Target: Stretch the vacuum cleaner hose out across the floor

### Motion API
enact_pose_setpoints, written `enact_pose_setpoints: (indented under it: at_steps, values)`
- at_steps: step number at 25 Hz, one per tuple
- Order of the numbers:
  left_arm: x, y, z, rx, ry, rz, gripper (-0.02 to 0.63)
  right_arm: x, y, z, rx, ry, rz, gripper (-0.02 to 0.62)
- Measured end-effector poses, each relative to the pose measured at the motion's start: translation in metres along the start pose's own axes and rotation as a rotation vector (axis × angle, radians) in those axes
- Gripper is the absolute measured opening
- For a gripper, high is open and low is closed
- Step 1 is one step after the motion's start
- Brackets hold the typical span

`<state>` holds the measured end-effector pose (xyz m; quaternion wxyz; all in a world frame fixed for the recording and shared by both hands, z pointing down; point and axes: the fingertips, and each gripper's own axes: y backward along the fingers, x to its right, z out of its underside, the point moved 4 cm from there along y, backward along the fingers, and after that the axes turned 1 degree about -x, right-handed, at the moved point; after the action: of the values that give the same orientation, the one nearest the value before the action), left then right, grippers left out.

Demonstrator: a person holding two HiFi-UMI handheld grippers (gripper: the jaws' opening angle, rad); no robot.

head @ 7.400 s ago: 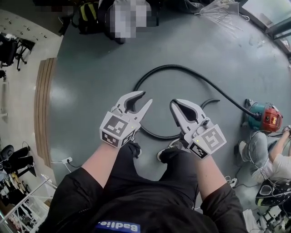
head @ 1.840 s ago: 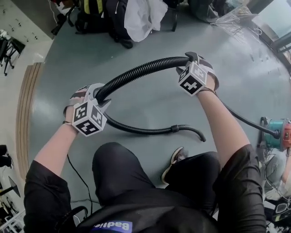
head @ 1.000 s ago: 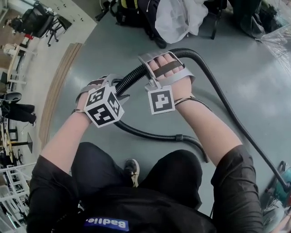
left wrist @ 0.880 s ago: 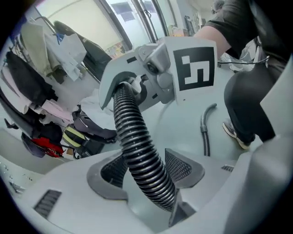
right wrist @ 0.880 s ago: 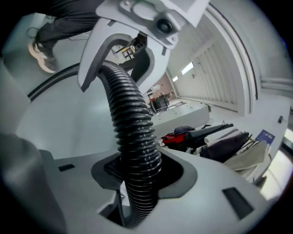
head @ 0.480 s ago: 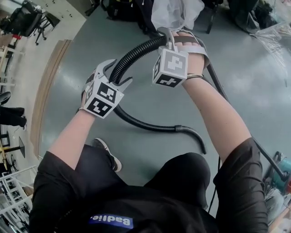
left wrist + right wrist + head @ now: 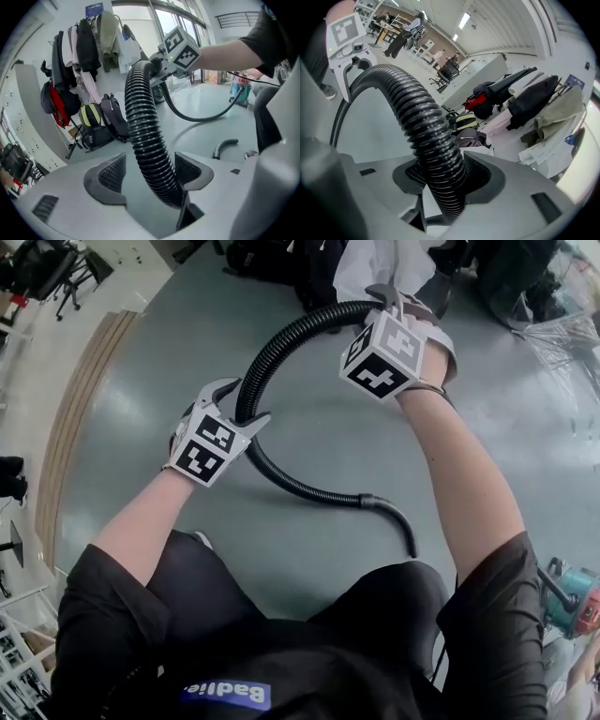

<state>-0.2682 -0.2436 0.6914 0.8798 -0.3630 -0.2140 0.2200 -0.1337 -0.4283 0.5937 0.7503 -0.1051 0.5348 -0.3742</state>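
Vacuum hose (image 7: 286,332) arched above the floor (image 7: 169,362), between two grippers.
Right gripper (image 7: 387,296) jaws have just been closing and clamp the hose. Left gripper (image 7: 246,401) jaws have just been opening and stand wide, hose loose between them. Hose end lies on the floor.

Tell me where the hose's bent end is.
The black ribbed hose's curved end lies on the grey floor in the head view, right of centre, just left of the person's right forearm.

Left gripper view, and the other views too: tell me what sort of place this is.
Probably a workroom or lab: coats hang along the wall, backpacks sit below them, and an office chair stands beyond.
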Motion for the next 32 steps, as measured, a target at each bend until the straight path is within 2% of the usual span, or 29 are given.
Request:
enact_pose_setpoints:
  at_steps: [2,5,8,11,13,15,18,20,23,25,28,30,32]
  values:
    - [-0.006,-0.001,0.013,-0.024,-0.015,0.046,0.25,-0.011,-0.005,-0.013,-0.014,0.022,-0.02,0.178]
    - [-0.021,0.003,0.03,-0.05,-0.082,0.083,0.239,-0.029,-0.013,-0.019,-0.045,0.088,-0.024,0.178]
    - [-0.038,0.009,0.046,-0.073,-0.222,0.079,0.238,-0.052,-0.023,-0.017,-0.085,0.18,-0.02,0.184]
    - [-0.064,0.021,0.059,-0.127,-0.35,0.077,0.238,-0.078,-0.027,-0.028,-0.129,0.279,-0.017,0.235]
    - [-0.086,0.031,0.069,-0.175,-0.412,0.08,0.238,-0.091,-0.024,-0.046,-0.15,0.29,-0.008,0.266]
    - [-0.108,0.043,0.078,-0.215,-0.463,0.084,0.238,-0.1,-0.017,-0.071,-0.15,0.274,0.011,0.267]
    - [-0.136,0.06,0.09,-0.248,-0.502,0.102,0.237,-0.108,-0.002,-0.115,-0.101,0.259,0.042,0.268]
    - [-0.151,0.069,0.095,-0.275,-0.522,0.124,0.238,-0.114,0.008,-0.152,-0.04,0.298,0.068,0.268]
    - [-0.164,0.08,0.105,-0.331,-0.586,0.152,0.238,-0.147,0.006,-0.227,0.096,0.45,0.07,0.268]
    - [-0.166,0.083,0.11,-0.355,-0.625,0.179,0.239,-0.175,-0.013,-0.266,0.153,0.55,0.064,0.268]
    - [-0.164,0.095,0.11,-0.348,-0.67,0.261,0.244,-0.195,-0.039,-0.296,0.147,0.61,0.048,0.268]
    - [-0.164,0.101,0.107,-0.3,-0.652,0.295,0.247,-0.201,-0.053,-0.307,0.134,0.541,-0.005,0.255]
    - [-0.167,0.1,0.109,-0.209,-0.601,0.262,0.247,-0.202,-0.064,-0.308,0.093,0.46,-0.066,0.143]
